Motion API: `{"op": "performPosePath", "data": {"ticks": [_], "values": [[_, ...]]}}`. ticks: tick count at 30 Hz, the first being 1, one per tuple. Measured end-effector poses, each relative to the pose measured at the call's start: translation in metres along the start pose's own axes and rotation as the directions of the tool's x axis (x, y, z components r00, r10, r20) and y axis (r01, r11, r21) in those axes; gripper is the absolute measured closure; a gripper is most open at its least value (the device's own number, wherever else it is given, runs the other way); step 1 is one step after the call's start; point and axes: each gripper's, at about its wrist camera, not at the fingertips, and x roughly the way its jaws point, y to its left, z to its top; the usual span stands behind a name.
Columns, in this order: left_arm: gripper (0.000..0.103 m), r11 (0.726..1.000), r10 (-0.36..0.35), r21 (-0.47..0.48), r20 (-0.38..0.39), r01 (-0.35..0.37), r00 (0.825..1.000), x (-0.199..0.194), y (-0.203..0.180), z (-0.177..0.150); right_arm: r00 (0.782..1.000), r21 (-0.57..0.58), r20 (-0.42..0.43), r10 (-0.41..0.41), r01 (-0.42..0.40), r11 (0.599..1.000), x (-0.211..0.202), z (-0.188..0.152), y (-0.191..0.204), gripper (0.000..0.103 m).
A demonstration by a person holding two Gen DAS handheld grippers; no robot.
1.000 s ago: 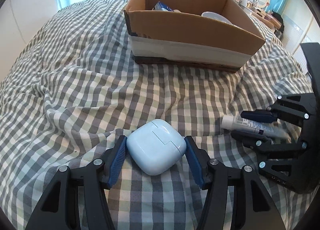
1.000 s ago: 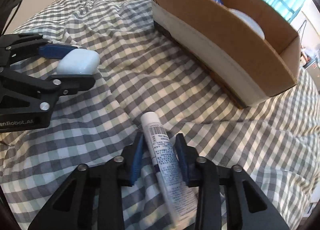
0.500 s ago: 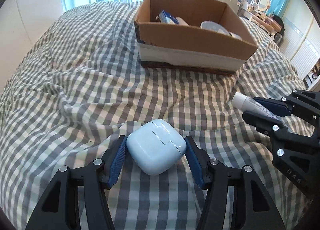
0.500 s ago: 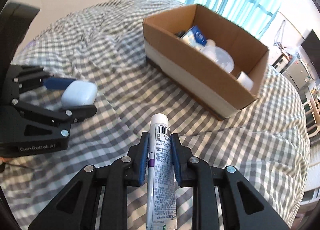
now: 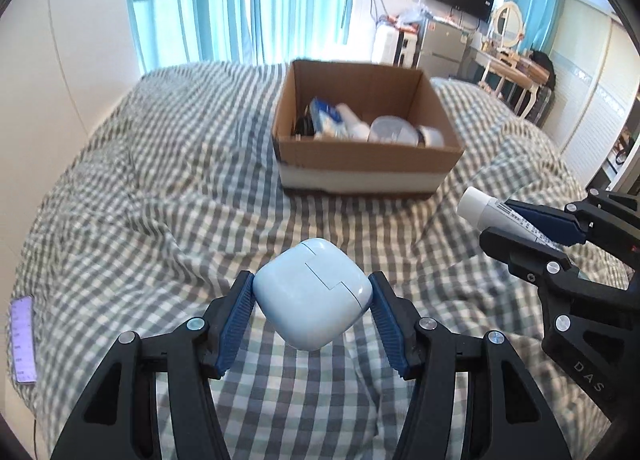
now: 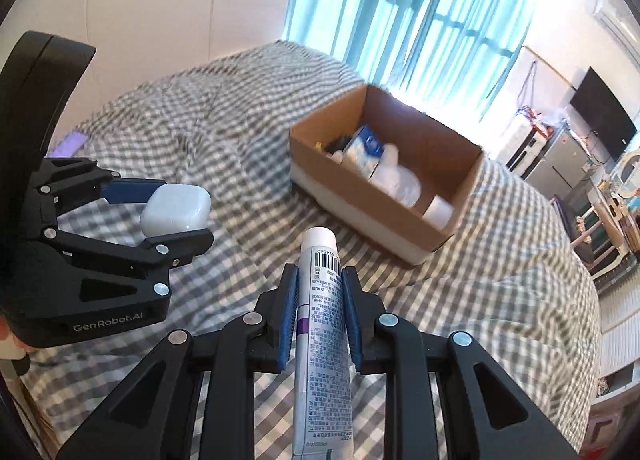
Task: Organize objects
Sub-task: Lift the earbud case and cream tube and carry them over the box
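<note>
My left gripper (image 5: 312,292) is shut on a pale blue earbud case (image 5: 312,292) and holds it above the checked bedspread. It also shows in the right wrist view (image 6: 176,209), case between the fingers. My right gripper (image 6: 319,280) is shut on a white tube with a barcode (image 6: 322,324), cap forward, lifted off the bed; the tube shows at the right of the left wrist view (image 5: 486,210). An open cardboard box (image 5: 368,164) stands on the bed ahead, holding a blue-and-white packet, a clear lid and white containers; it shows in the right wrist view (image 6: 436,236) too.
The grey-and-white checked bedspread (image 5: 140,196) is rumpled with folds. A purple phone-like slab (image 5: 22,340) lies at the bed's left edge. Blue curtains, a fridge, a television and a dressing table stand beyond the bed.
Both grippers have risen off the bed with their objects and pulled back from the box; the tube was lifted from the bedspread. The box now looks farther and its inside shows.
</note>
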Motion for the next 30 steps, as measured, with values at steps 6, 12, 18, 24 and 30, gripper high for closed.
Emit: {"op": "performPosePath", "data": {"ticks": [6,12,18,24,30], "values": [[0.044,1.0,-0.003,0.019,0.067,0.002,0.998,-0.029,-0.004,0.021,0.999,0.045,0.034,-0.037,0.036,0.998,-0.022,0.016,-0.007,0.082],[0.044,0.998,-0.021,0.067,0.117,0.013,0.993,-0.047,-0.013,0.045,0.996,0.093,0.062,-0.065,0.059,0.994,-0.034,0.032,-0.018,0.082],[0.044,0.995,-0.007,0.099,0.164,-0.01,0.987,-0.051,-0.02,0.082,0.989,0.194,0.135,-0.068,0.04,0.98,-0.044,0.059,-0.046,0.082],[0.044,0.993,-0.019,0.119,0.197,-0.005,0.98,-0.04,-0.028,0.128,0.98,0.25,0.187,-0.073,0.025,0.968,-0.042,0.09,-0.079,0.082],[0.044,0.991,-0.049,0.13,0.204,0.023,0.978,-0.015,-0.031,0.168,0.978,0.311,0.203,-0.054,-0.012,0.95,-0.017,0.118,-0.115,0.082]]}}
